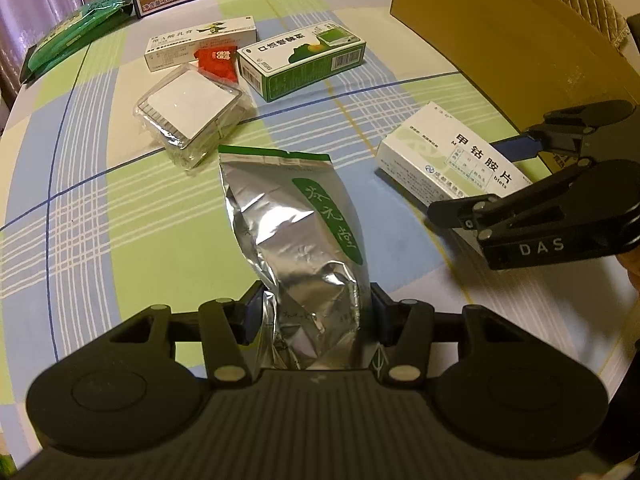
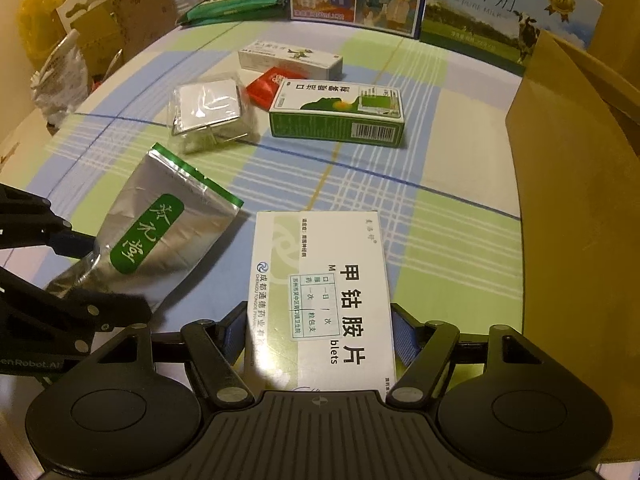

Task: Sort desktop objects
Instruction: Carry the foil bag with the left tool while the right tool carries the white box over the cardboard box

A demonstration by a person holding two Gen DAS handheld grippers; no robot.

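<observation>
The crinkled silver foil pouch with a green label lies near the front edge of the counter, which is covered in a green, blue and white checked cloth. The left tool is pinching the pouch's near end between its blue-padded fingers. Just beside it, toward the right edge, the white flat medicine box with black lettering sits clamped at its sides by the right tool. Farther toward the back edge lie a clear plastic clamshell container, a green and white carton, a small red sachet and a long white box. A brown cardboard box stands at the right edge.
</observation>
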